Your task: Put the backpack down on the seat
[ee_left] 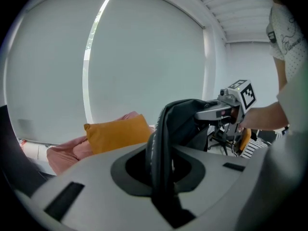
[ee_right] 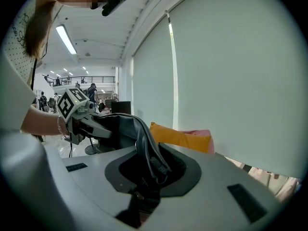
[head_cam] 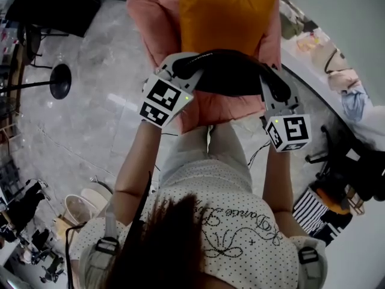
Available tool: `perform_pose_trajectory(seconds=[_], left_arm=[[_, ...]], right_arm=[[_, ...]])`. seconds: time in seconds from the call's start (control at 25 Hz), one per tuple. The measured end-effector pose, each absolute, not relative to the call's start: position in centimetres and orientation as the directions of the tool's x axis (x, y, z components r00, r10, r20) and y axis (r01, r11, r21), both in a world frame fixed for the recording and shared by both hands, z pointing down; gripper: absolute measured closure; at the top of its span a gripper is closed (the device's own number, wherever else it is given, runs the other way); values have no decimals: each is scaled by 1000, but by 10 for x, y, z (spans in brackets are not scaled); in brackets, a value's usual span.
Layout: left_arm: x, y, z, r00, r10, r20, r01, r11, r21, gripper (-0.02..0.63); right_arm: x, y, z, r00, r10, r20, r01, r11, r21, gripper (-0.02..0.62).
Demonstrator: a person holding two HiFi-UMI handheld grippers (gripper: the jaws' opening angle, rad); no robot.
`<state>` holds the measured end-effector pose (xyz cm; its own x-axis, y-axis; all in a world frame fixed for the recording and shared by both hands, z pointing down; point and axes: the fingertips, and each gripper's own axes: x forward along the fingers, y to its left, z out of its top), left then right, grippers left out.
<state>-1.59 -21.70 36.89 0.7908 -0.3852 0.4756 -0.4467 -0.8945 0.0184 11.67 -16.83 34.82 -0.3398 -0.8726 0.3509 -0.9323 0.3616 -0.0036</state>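
Observation:
A black backpack (head_cam: pixel 231 71) hangs between my two grippers, above the front of a pink seat (head_cam: pixel 207 110) that has an orange cushion (head_cam: pixel 222 17) against its back. My left gripper (head_cam: pixel 183 68) is shut on one black strap (ee_left: pixel 161 158), which runs up through its jaws to the bag (ee_left: pixel 187 124). At the bag's other side my right gripper (head_cam: pixel 272 89) is shut on the second strap (ee_right: pixel 147 155). Each gripper view shows the other gripper: the right one (ee_left: pixel 216 112) and the left one (ee_right: pixel 85 125). The cushion (ee_left: pixel 118 134) and seat (ee_left: pixel 67 150) lie beyond the bag.
The person's legs stand right in front of the seat. A round black stand base (head_cam: pixel 60 80) is on the marble floor at left, and a dark table (head_cam: pixel 54 5) at far left. Clutter, a striped item (head_cam: pixel 310 209) and chair legs crowd the right side. A pale window blind (ee_left: pixel 144 57) is behind the seat.

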Motion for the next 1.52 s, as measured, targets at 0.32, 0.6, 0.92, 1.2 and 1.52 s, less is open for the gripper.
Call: perform_pose_trajectory(seconds=[0.32, 0.6, 0.92, 1.2, 1.52], left_arm=[[-7, -222, 414, 751, -390, 533, -504, -860, 81, 555], [8, -227, 463, 706, -384, 595, -543, -833, 106, 554], [16, -226, 546, 677, -340, 653, -567, -806, 168, 552], [22, -218, 611, 652, -282, 704, -552, -813, 186, 552], [24, -212, 676, 637, -230, 736, -561, -793, 238, 549]], right_arm=[[128, -183, 392, -396, -815, 423, -909, 412, -58, 526], [146, -195, 446, -437, -750, 496, -888, 446, -110, 526], [157, -204, 533, -459, -672, 581, -870, 474, -139, 523], [165, -200, 602, -470, -597, 650, -861, 473, -188, 522], [170, -197, 671, -469, -520, 714, -854, 473, -217, 517]])
